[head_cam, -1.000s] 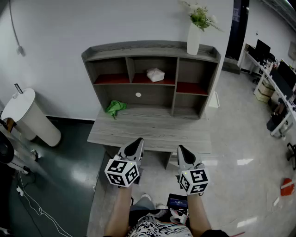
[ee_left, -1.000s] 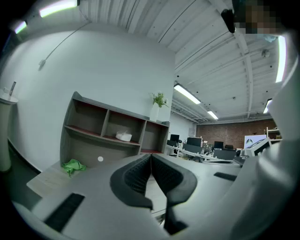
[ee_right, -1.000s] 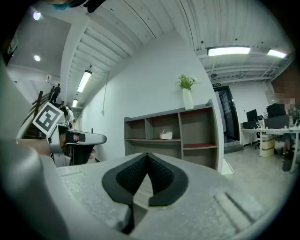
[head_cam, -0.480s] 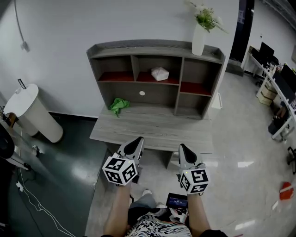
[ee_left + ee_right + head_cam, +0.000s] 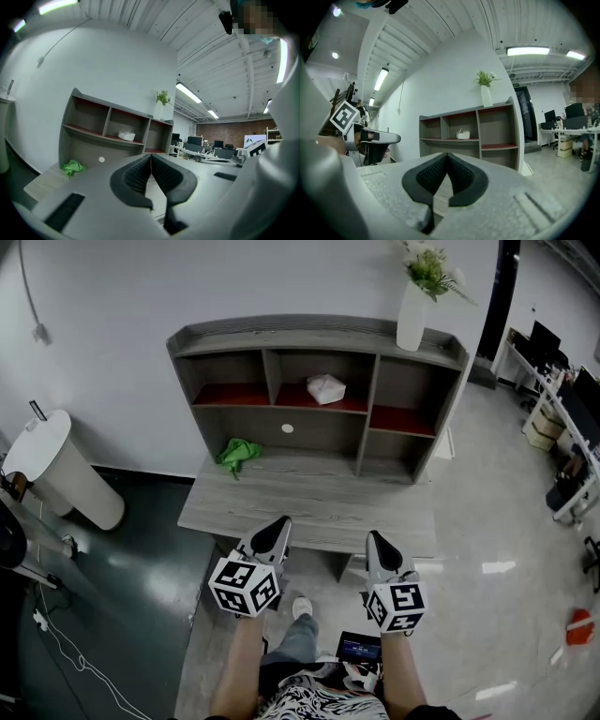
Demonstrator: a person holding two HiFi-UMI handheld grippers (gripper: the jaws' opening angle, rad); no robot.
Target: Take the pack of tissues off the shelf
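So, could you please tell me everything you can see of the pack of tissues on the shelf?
The pack of tissues is small, white and soft-looking, with a crumpled, peaked top. It sits alone in the middle upper compartment of the grey shelf, resting on the red board there. Nothing else touches it; finer detail is too small to tell.

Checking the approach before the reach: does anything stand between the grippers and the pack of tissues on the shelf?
Nothing visible does. The pack of tissues lies alone in the open upper middle compartment of the shelf; the green cloth lies left of the path from the left gripper or right gripper.
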